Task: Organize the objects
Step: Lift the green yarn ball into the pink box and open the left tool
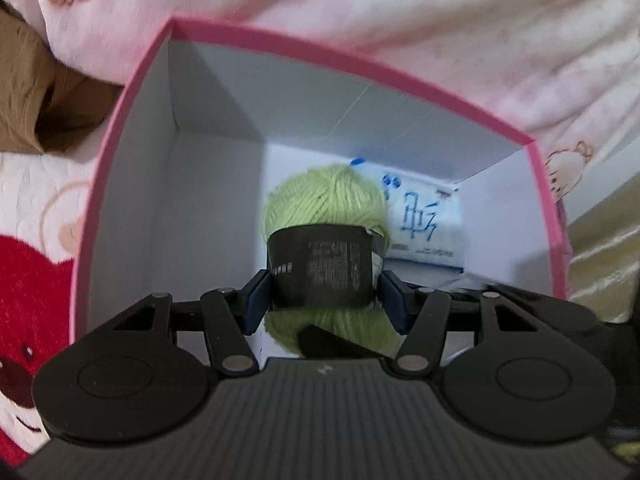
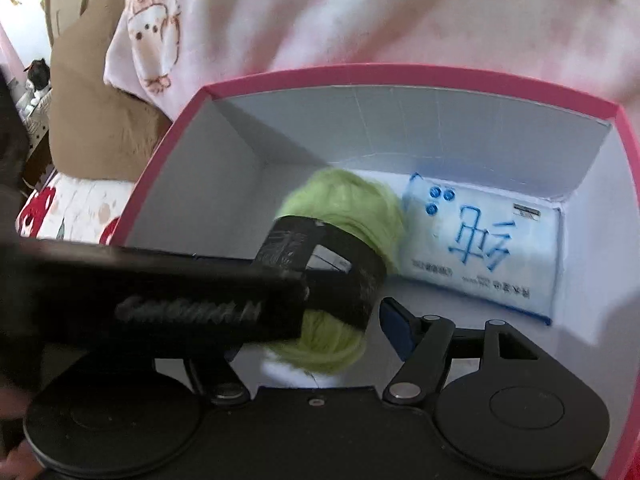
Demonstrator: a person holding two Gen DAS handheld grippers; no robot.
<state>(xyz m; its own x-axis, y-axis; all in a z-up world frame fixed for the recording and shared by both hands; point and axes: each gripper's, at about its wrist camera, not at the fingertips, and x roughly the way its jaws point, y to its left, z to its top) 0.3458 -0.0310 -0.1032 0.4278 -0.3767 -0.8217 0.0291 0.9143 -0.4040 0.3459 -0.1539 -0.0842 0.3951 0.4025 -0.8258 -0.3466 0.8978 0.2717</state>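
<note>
A pink box (image 1: 120, 128) with white inside walls lies open on the bed; it also shows in the right wrist view (image 2: 400, 70). My left gripper (image 1: 324, 304) is shut on a green yarn ball (image 1: 328, 196) with a black paper band, held inside the box. In the right wrist view the yarn ball (image 2: 352, 200) hangs from the left gripper's black body (image 2: 160, 292), which crosses in front. A white tissue pack (image 2: 488, 248) with blue print lies on the box floor, to the right of the yarn; it also shows in the left wrist view (image 1: 424, 224). My right gripper (image 2: 316, 328) is open and empty over the box's near side; its left finger is hidden.
A pink and white printed blanket (image 1: 400, 8) is bunched behind the box. A brown cushion (image 2: 92, 112) lies to the left. A red and white bear print (image 1: 24, 280) covers the bed left of the box.
</note>
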